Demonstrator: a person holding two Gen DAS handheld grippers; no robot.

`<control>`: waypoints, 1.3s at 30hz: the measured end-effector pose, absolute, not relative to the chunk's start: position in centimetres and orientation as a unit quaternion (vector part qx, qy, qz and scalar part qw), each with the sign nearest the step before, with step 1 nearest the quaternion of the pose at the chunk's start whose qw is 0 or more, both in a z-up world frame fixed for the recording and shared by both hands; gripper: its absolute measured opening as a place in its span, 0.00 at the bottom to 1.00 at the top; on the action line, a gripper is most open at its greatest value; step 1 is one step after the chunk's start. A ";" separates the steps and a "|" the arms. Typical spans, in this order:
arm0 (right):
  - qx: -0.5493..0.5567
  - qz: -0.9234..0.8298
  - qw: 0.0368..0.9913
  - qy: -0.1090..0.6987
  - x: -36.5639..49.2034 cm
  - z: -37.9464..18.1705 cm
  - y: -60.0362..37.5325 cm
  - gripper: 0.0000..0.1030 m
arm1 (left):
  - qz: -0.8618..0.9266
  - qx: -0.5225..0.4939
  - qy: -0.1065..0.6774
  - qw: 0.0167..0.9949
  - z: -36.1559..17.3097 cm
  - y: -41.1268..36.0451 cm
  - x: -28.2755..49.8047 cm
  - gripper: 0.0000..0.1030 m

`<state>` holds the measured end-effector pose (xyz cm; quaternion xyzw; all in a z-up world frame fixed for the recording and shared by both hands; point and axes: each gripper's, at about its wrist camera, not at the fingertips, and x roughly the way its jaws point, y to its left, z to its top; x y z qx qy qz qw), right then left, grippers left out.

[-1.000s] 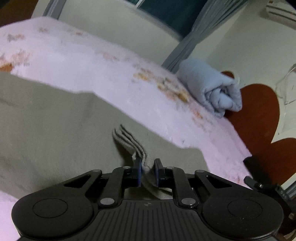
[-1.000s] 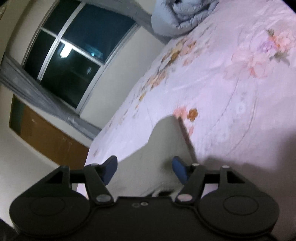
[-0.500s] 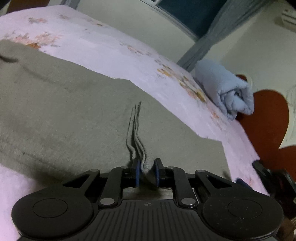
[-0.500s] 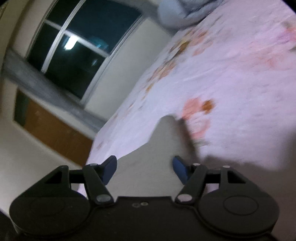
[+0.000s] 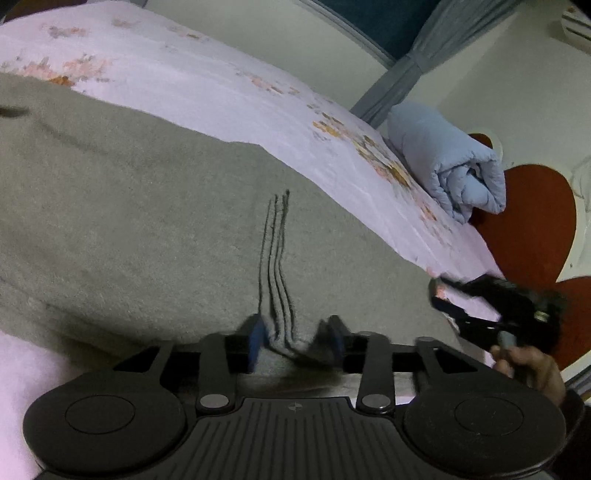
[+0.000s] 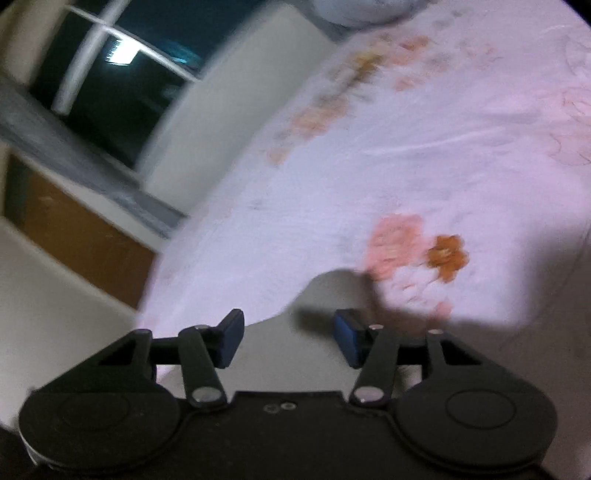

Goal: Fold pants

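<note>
Grey pants (image 5: pixel 155 229) lie spread flat on a floral bed (image 5: pixel 229 88); the left gripper (image 5: pixel 293 341) has just been opening, its jaws now parted around the stacked hem, so it should back straight off without dragging the layers. The right gripper (image 6: pixel 288 338), jaws apart and just narrowed over a pants corner without pinching it, appears in the left view beyond the pants' edge with a hand (image 5: pixel 532 369) behind it, while only the right view shows the window (image 6: pixel 122 74).

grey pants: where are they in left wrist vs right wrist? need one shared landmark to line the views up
Left wrist: grey pants fill the left and centre, their stacked edges running in between the left gripper fingers.
Right wrist: only a corner of them shows at lower centre, between the right gripper fingers.
Shared landmark: the rolled blue blanket, upper right in the left view, top edge in the right.
</note>
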<state>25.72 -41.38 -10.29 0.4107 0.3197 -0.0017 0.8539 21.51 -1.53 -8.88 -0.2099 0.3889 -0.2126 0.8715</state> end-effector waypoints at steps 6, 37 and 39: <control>0.368 0.017 0.881 0.297 22.9 -7.8 -42.0 0.45 | -0.189 -0.181 0.353 0.898 -6.4 -0.2 20.2 1.00; 0.219 -0.053 0.942 0.248 14.4 -4.9 -39.6 0.94 | 0.088 -0.115 0.358 0.922 -7.0 16.5 23.0 1.00; 0.216 -0.055 0.941 0.254 14.7 -5.1 -39.5 0.94 | 0.067 -0.185 0.363 0.911 -8.6 17.7 23.7 1.00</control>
